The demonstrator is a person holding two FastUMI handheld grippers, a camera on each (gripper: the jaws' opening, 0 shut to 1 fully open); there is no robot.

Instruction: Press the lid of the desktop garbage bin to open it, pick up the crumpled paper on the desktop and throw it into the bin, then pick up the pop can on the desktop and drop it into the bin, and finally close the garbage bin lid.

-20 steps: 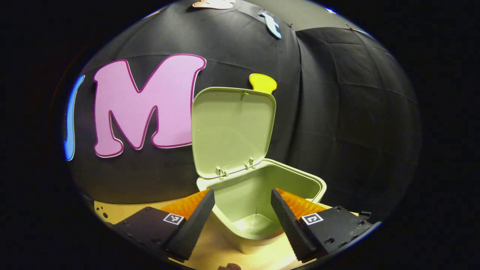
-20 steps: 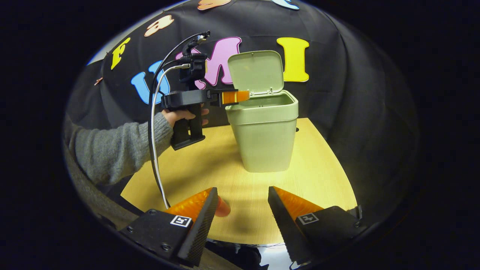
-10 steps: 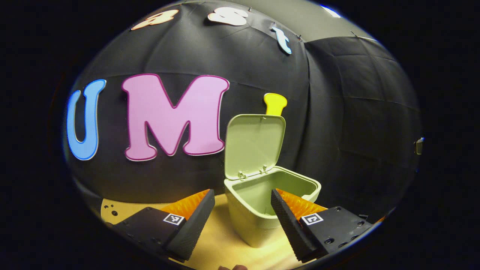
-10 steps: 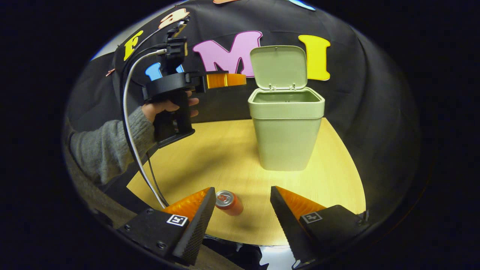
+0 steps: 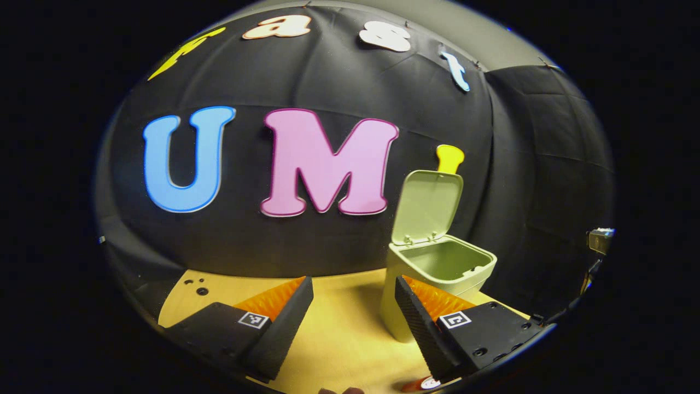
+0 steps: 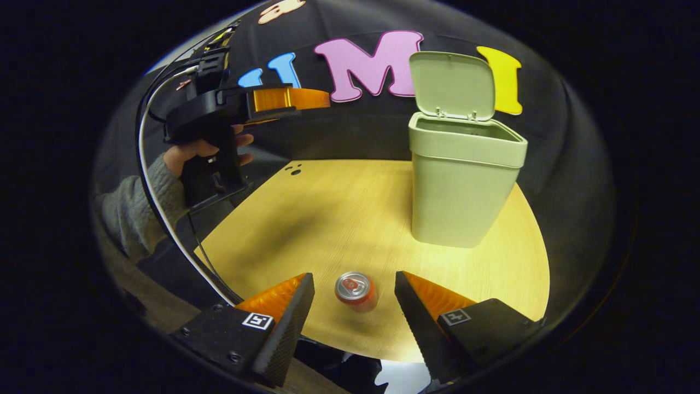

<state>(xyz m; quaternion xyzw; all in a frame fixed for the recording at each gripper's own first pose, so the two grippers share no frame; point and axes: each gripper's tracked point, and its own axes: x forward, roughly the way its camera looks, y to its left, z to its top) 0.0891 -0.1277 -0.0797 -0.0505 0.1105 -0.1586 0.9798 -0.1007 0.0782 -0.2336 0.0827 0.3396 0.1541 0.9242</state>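
Note:
A pale green garbage bin (image 6: 462, 189) stands on the wooden desk with its lid (image 6: 451, 85) tipped up and back. An orange pop can (image 6: 356, 290) stands upright near the desk's front edge, between the open fingers of my right gripper (image 6: 354, 306), which hovers above it without touching. In the left gripper view the bin (image 5: 437, 273) is at the right, its lid (image 5: 429, 207) raised, and my left gripper (image 5: 354, 312) is open with nothing in it. The right gripper view has the left gripper (image 6: 284, 101) held high at the left by a hand (image 6: 191, 153) in a grey sleeve.
The round wooden desk (image 6: 339, 219) has small holes (image 6: 295, 169) at its far left. A white cable (image 6: 164, 219) hangs from the left gripper down past the desk's left edge. Black cloth walls close the back.
My left gripper has pulled back and to the left, away from the bin. My right gripper has swung left and down so the pop can now sits between its fingers.

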